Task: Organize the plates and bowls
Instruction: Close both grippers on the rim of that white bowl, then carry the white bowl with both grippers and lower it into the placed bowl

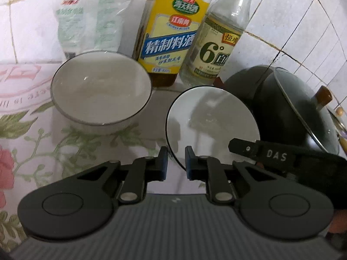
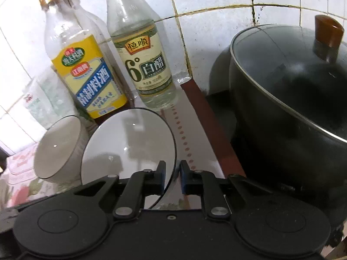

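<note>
A white bowl (image 1: 100, 91) with a dark rim stands on the flowered tablecloth; it also shows at the left of the right wrist view (image 2: 57, 147). A white plate (image 1: 210, 121) with a dark rim is tilted up off the table. My right gripper (image 2: 172, 175) is shut on the plate's (image 2: 128, 145) right edge and holds it; its finger (image 1: 245, 148) shows at the plate's edge in the left wrist view. My left gripper (image 1: 176, 162) is open, its fingers on either side of the plate's near-left rim without clamping it.
A yellow-label cooking wine bottle (image 1: 171, 34) and a white vinegar bottle (image 1: 219, 43) stand against the tiled wall behind the dishes. A plastic bag (image 1: 91, 19) leans at the back left. A dark lidded wok (image 2: 288, 99) sits on the stove at the right.
</note>
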A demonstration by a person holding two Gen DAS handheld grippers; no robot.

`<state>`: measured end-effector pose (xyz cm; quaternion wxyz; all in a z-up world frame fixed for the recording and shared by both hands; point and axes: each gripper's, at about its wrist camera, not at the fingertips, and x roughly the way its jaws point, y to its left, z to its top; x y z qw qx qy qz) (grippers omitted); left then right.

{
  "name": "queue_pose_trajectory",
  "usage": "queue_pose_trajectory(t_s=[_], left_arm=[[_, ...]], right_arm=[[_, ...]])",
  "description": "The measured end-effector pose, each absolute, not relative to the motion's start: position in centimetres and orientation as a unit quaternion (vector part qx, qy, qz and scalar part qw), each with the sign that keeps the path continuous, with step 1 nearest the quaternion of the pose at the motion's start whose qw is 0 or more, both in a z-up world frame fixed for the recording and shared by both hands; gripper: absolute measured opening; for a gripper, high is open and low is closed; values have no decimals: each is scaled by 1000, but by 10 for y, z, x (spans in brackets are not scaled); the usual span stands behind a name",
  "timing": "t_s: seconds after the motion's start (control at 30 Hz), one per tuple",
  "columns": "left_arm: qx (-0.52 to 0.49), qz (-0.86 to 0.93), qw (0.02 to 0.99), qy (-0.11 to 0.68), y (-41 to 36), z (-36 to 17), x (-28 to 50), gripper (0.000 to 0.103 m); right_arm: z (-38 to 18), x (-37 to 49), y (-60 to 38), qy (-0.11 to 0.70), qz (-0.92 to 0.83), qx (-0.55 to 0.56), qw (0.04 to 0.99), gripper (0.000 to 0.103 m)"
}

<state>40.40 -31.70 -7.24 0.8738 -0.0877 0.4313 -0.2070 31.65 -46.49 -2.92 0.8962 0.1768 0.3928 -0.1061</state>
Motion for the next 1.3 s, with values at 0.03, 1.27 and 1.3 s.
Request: queue_pose_trajectory(t_s=[0.03, 1.27, 1.3], left_arm=[[-89, -208, 871, 436, -314, -72, 400, 15], [-82, -207, 916, 335, -129, 45, 232, 15], [-84, -205, 915, 337, -123, 46, 230, 15]], right_arm=[[-27, 315, -463, 398, -105, 174, 895, 17], [80, 204, -291, 402, 19, 97, 910, 17], [81, 204, -286, 402, 22, 94, 910, 17]])
